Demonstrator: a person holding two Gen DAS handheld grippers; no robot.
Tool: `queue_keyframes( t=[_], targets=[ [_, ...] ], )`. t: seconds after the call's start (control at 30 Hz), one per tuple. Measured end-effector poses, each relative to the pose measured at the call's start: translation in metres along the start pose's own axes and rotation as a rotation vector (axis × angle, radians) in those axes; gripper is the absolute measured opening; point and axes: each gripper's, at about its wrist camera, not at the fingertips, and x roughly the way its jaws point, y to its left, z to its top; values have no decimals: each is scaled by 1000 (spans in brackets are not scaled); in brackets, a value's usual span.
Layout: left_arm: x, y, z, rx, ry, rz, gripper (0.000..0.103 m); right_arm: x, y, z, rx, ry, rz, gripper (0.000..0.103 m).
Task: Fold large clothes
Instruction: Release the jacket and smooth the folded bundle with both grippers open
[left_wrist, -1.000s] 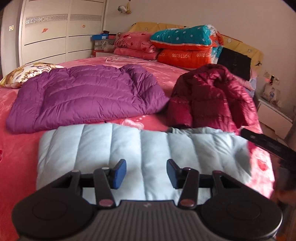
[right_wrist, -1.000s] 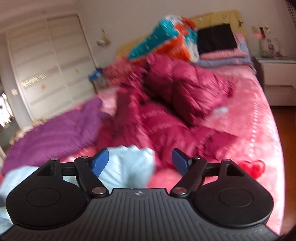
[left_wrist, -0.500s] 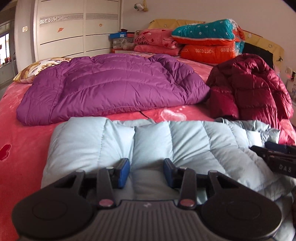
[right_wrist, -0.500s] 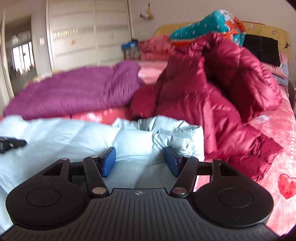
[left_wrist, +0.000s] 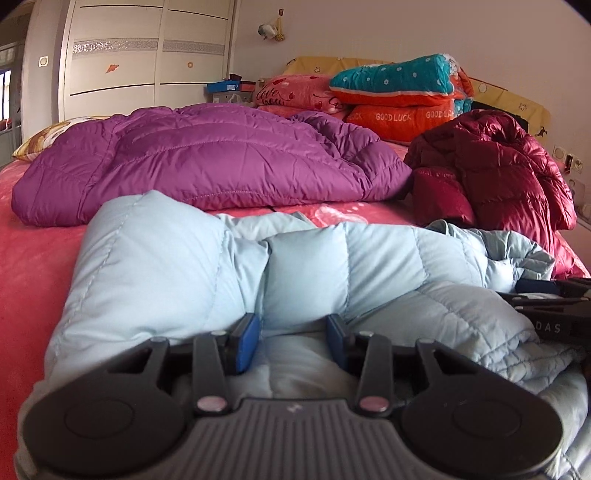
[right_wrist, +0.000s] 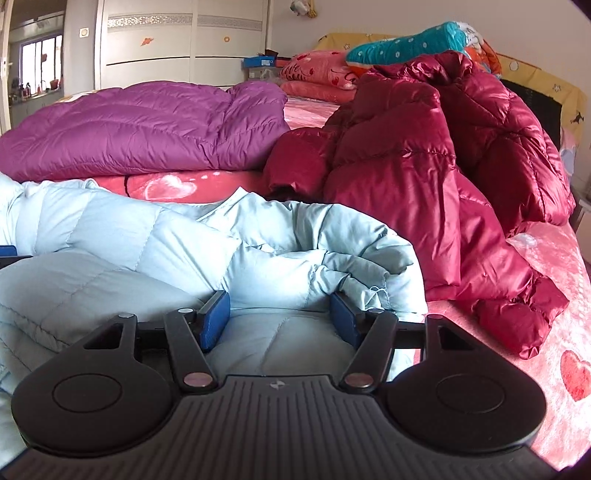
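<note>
On the bed (left_wrist: 33, 254), both claws straddle the pale-blue jacket (left_wrist: 306, 258).

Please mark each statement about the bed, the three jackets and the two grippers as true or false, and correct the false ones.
1. The light blue jacket lies nearest to both grippers. True.
2. The purple jacket lies on top of the dark red jacket. False: they lie side by side on the pink bedspread, the purple one to the left.
3. The left gripper has its jaws open, with blue fabric between them. True.
4. The right gripper is shut on the dark red jacket. False: its jaws are open over the light blue jacket.
5. The dark red jacket is neatly folded flat. False: it sits in a crumpled heap.
</note>
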Motion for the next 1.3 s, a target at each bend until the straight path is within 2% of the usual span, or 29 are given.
queue_keyframes(
  t=[0.13,0.27,0.37,0.43,0.5,0.57,0.63,0.93,1.1,1.3],
  targets=[
    [1,1,0,-5,-5,-5,40,-7,11,-8,-5,-13,-8,77],
    [0,-3,1,13,-7,8,41,-11,6,-9,23,-24,22,81],
    [-5,-8,7,38,1,28,44,-21,-3,-8,64,-40,59,98],
    [-15,-14,13,61,5,61,51,-37,-12,-9,127,-51,72,101],
    [-31,-17,18,60,-2,78,65,-59,-21,-10,181,-74,86,103],
    [-52,-17,21,33,-11,76,69,-83,-29,-11,187,-87,85,103],
    [-77,-15,22,6,-13,71,69,-104,-36,-15,189,-85,76,103],
    [-183,11,3,-87,55,31,75,-200,-77,-44,254,-36,156,103],
    [-223,23,-17,-155,113,25,76,-247,-86,-67,283,35,190,103],
    [-254,22,-40,-150,167,7,77,-291,-99,-96,345,136,198,103]
  ],
)
